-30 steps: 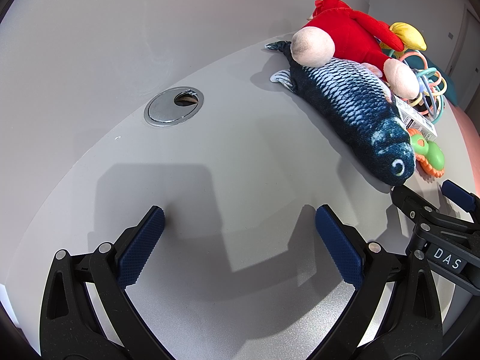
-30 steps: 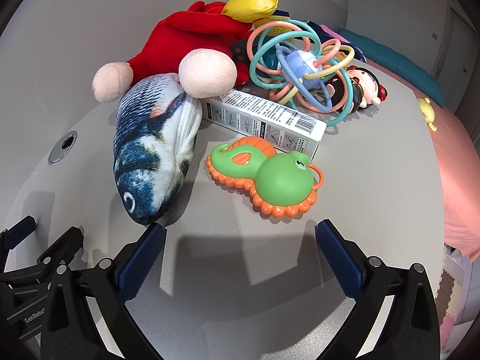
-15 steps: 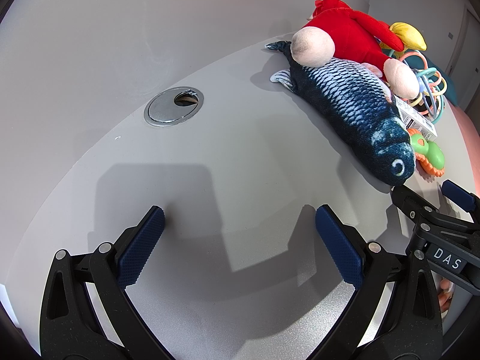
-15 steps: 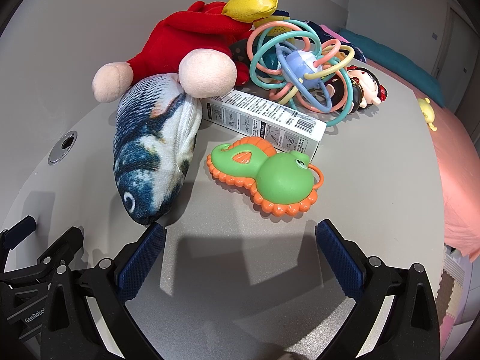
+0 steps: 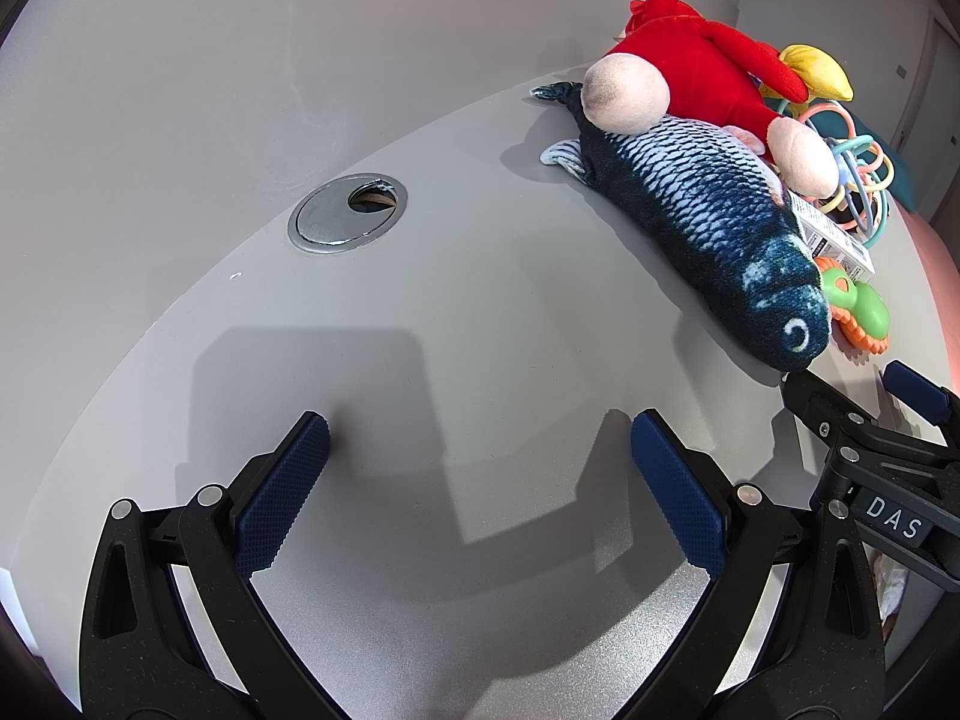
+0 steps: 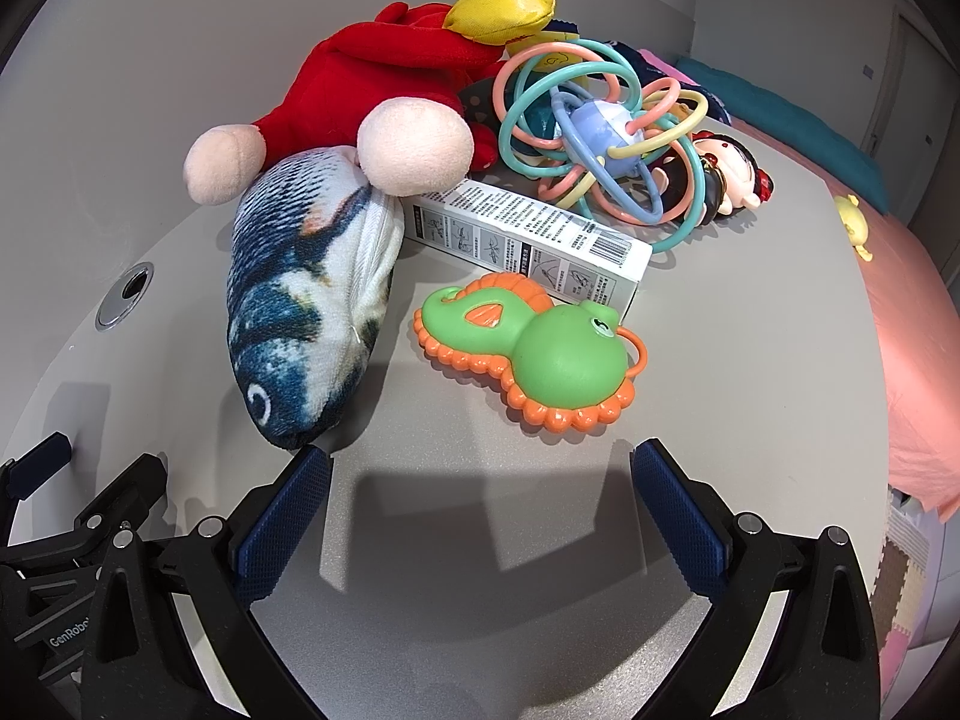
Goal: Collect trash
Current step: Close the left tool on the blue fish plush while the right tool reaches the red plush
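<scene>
A white printed carton box (image 6: 528, 240) lies on the grey table (image 6: 750, 330), between a blue plush fish (image 6: 306, 300) and a green-and-orange toy (image 6: 540, 348); it also shows in the left wrist view (image 5: 831, 234). My right gripper (image 6: 480, 510) is open and empty, low over the table just in front of the green toy and the fish's head. My left gripper (image 5: 474, 480) is open and empty over bare table, left of the fish (image 5: 708, 222). The right gripper also shows at the left view's right edge (image 5: 864, 420).
A red plush toy (image 6: 372, 96) lies over the fish. A coloured ring rattle (image 6: 600, 120), a yellow cushion (image 6: 504, 6) and a small doll (image 6: 732, 174) sit behind the box. A metal cable grommet (image 5: 347, 213) is set in the table. A pink bed (image 6: 900, 312) lies right.
</scene>
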Motion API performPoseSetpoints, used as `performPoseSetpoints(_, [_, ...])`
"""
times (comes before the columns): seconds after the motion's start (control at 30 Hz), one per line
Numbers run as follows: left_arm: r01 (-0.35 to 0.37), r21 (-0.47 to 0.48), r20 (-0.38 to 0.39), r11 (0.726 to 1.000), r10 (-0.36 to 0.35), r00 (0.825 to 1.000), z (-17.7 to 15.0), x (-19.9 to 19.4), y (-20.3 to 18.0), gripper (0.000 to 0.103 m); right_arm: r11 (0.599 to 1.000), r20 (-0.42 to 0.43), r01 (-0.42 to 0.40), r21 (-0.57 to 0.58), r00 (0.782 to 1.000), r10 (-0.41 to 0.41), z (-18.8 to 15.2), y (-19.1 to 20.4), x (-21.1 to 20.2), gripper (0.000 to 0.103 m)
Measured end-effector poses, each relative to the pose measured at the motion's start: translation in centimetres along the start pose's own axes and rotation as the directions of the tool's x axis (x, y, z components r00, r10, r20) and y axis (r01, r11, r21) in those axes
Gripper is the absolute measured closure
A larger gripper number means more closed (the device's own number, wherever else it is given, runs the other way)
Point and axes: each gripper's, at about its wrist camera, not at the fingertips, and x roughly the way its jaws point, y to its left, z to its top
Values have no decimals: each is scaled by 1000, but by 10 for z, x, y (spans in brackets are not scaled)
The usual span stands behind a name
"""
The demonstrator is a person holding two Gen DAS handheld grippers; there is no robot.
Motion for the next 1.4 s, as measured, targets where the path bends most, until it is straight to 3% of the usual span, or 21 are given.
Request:
performPoseSetpoints(0.33, [-2,-2,1,1000,2,1000,0,-1,-1,6,999,0,-29,-33,1000,29,-4,-1,-2,2])
performPoseSetpoints(0.5, [18,7,-9,1000,-18,1000,0,-5,-7,6,986,-18,-150,-79,989,149,-6,-13,-10,2])
performPoseSetpoints(0.7, [43,2,44,999,-43,998,12,-29,-12,6,953,13,-262,-153,964,267,4,-37,-37,2])
performPoseSetpoints(1.0, [57,18,64,998,-58,996,48,-34,-52,6,927,41,-323,-191,941,336,58,-78,-67,2])
performPoseSetpoints(1.2, [82,21,28,996,-83,996,76,-16,-80,6,909,14,-390,-147,918,396,100,-105,-63,8])
performPoseSetpoints(1.4, [76,4,-23,997,-75,997,93,15,-97,6,909,25,-393,-141,916,400,122,-120,-58,10])
